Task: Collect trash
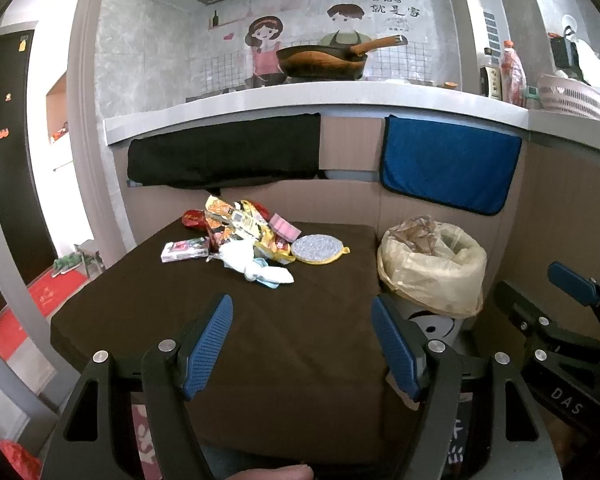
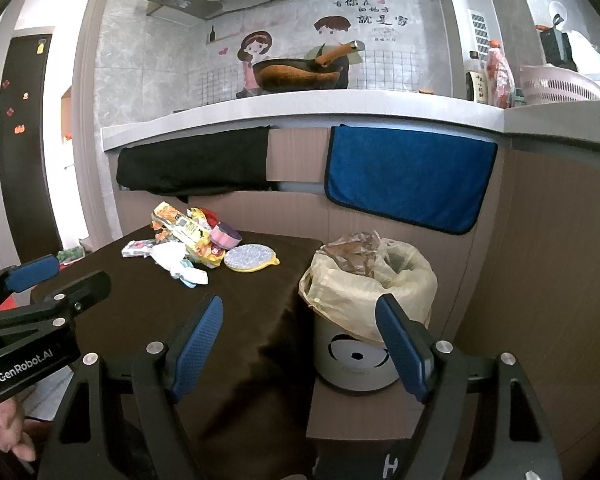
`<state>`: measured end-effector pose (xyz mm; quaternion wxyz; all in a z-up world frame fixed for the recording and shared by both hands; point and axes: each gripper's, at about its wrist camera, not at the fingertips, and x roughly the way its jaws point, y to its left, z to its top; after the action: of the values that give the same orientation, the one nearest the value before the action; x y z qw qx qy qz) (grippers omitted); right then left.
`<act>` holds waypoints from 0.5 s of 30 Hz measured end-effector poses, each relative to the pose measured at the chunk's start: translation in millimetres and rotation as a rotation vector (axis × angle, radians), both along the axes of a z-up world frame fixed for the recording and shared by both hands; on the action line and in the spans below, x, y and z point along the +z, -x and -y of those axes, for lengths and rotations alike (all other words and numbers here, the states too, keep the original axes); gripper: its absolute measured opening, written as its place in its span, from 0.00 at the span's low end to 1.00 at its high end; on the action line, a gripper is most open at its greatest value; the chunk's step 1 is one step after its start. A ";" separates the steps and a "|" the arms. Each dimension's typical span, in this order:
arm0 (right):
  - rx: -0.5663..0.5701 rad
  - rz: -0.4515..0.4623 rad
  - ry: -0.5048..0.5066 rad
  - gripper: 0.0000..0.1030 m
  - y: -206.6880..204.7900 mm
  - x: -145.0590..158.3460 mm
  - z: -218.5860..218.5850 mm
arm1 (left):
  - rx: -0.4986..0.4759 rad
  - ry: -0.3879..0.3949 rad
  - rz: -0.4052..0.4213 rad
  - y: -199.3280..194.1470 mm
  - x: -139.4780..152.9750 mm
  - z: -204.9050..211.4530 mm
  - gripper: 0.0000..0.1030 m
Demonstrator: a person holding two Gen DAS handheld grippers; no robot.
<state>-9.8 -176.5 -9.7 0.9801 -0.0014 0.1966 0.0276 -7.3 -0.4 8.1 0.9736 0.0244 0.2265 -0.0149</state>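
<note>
Holding: we hold both tools above the near edge of the table, empty, angled a little downward.
Left gripper [image 1: 302,346]: blue textured pads spread wide, nothing between them; only dark cloth beneath.
Right gripper [image 2: 300,346]: pads likewise wide apart and empty, framing the table's corner and the bin.
Table: a dark brown cloth-covered tabletop [image 1: 204,320], bare on our side.
Bin: a pale round waste bin lined with a yellowish translucent plastic bag [image 2: 364,284], standing off the table's right edge, with brown crumpled wrapping already inside.
Trash: a heap at the far middle of the table, well apart from both tools. Nearest us lies a crumpled white-and-pale-blue tissue wad [image 1: 256,266]; behind it, yellow and orange printed foil snack wrappers [image 1: 236,220]; at its left, a small flat white printed packet [image 1: 184,250].
Beside the heap: a round grey scouring pad with a yellow rim [image 1: 318,249], touching the wrappers; whether it counts as trash we cannot tell.
Handling: we judge it all light and soft; the foil is slippery and springy.
Where to grip: we would pinch the tissue across its bulk, and the wrappers at a bunched fold rather than a flat face.
Backdrop: a blue towel [image 1: 448,172] hangs from the counter behind.
</note>
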 end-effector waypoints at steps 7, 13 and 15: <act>0.001 -0.001 0.000 0.74 1.4 0.2 -1.7 | -0.001 0.006 0.004 -0.9 1.6 -0.4 0.70; 0.001 0.000 0.000 0.74 0.8 -0.1 -1.4 | -0.007 0.012 0.016 1.2 4.1 -2.0 0.70; 0.002 0.000 0.001 0.74 1.0 -0.4 -1.2 | -0.009 0.013 0.018 1.6 4.8 -2.1 0.70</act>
<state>-10.8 -175.3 -10.1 0.9801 -0.0020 0.1964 0.0286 -8.9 1.8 13.0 0.9756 0.0193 0.2175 -0.0206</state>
